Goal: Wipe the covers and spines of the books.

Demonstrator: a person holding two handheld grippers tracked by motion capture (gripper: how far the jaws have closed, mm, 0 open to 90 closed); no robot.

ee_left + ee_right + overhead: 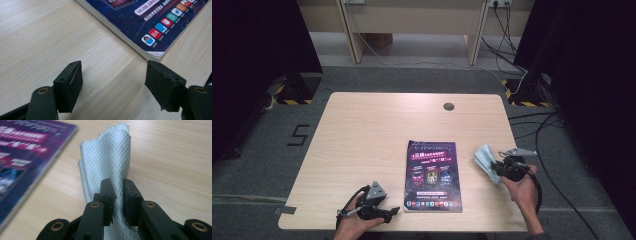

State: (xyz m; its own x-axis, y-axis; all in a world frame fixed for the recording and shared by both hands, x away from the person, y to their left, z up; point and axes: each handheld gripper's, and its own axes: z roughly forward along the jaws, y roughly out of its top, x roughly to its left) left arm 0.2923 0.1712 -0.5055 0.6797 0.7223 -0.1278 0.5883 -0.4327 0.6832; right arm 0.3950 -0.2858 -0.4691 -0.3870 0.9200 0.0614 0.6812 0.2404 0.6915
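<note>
right claw (117,202) is clamped on the cloth (107,162), pads pinching a bunched fold so the rest fans out past the tips. in the high view the cloth (486,161) hangs off that claw (498,169) at the right side of the table (362,130), just right of the book (433,175) and not touching it as far as i can tell. can't tell from here whether the cloth's lower edge brushes the wood or is fully clear. left claw (113,85) is open, nothing between the pads, parked low over bare wood right at the book's (140,22) near left corner. in the high view it (393,212) sits by the table's front edge, left of the book, pointing at it. book lies flat, cover up, closed, roughly centre of the near half. my read: pickup of the cloth is done, grip looks solid. what's left is most likely wiping the cover or the table next to it, and no part of the cloth is on the cover yet, so that step hasn't started. left claw looks staged to pin or steady the book by that corner, but it isn't touching it now. risk: book is loose on smooth wood, so a wipe could slide it if the corner isn't held first.
</note>
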